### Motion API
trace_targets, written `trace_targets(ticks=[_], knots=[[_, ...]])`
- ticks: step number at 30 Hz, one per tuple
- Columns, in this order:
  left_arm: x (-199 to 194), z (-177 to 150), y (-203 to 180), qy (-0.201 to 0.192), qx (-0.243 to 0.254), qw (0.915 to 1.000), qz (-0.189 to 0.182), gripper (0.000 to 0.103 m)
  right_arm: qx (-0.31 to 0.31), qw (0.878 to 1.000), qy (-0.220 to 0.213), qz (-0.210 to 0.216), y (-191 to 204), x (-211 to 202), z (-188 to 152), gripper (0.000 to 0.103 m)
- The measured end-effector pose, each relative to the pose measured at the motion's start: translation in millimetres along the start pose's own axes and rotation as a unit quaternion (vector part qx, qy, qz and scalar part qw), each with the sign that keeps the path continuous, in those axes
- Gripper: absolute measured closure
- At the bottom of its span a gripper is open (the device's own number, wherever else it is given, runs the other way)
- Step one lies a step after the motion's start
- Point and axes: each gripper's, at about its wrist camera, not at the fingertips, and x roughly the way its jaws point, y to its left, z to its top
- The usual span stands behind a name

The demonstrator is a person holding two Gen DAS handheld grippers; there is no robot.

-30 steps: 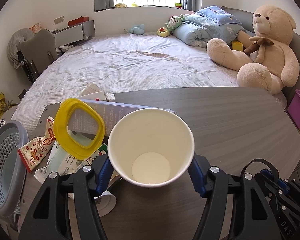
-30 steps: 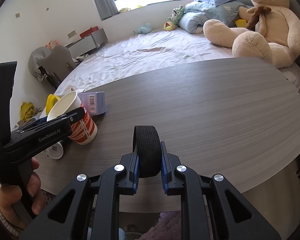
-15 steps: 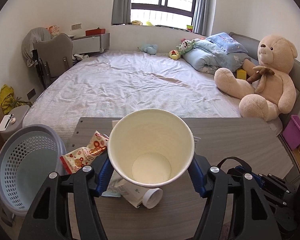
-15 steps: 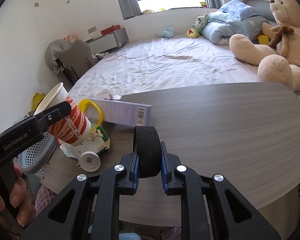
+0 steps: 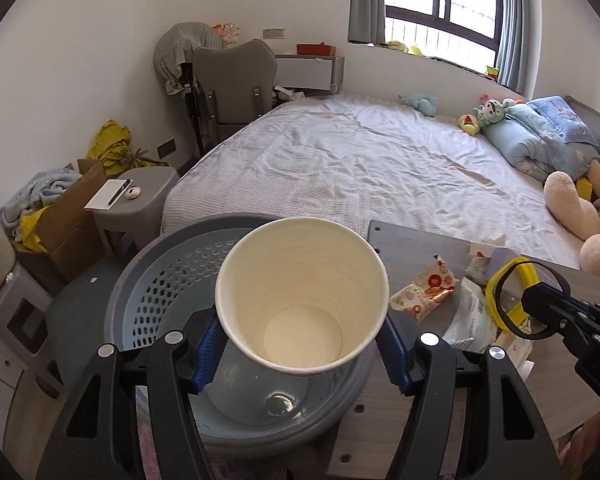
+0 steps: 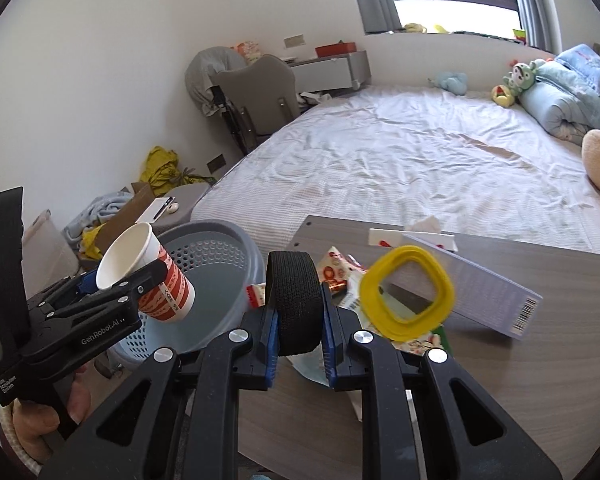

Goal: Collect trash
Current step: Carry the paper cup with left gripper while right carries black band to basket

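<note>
My left gripper (image 5: 302, 354) is shut on a white paper cup (image 5: 300, 296) with red print and holds it upright over the blue-grey perforated basket (image 5: 160, 280). The cup (image 6: 148, 272) and the basket (image 6: 220, 252) also show in the right wrist view. My right gripper (image 6: 296, 332) is shut on a black elastic band (image 6: 294, 300) above the table's left end. Snack wrappers (image 5: 424, 292), a yellow ring (image 6: 406, 292) and a lilac box (image 6: 480, 292) lie on the grey wood table (image 6: 540, 380).
The basket stands on the floor off the table's left end. A bed (image 5: 360, 160) lies beyond the table, with a chair (image 5: 232, 84) and a grey stool (image 5: 136, 200) to the left. A cardboard box (image 5: 68, 216) and clutter sit by the wall.
My left gripper has swung left with the cup, from over the table to above the basket. My right gripper has followed leftward, holding the band.
</note>
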Motion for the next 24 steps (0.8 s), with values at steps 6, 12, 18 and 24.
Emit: trace_targets(ticks=[6,12,18,24], knots=[[23,-8,47,0.026,-0.016,0.9994,0.017,0.04,-0.031,0.998,0.038,0.033,45,46,7,0.085],[46,-14,72,0.05,-0.03,0.9982,0.017,0.04,-0.05,0.996,0.065,0.045,72,79,11,0.085],[56,-14,85,0.061,-0.04,0.9973,0.015,0.04,-0.056,0.993,0.087,0.047,84,102,12,0.082],[53,-14,94,0.06,-0.051,0.9967,0.021,0.031,-0.063,0.994,0.083,0.042,88,104,12,0.064]])
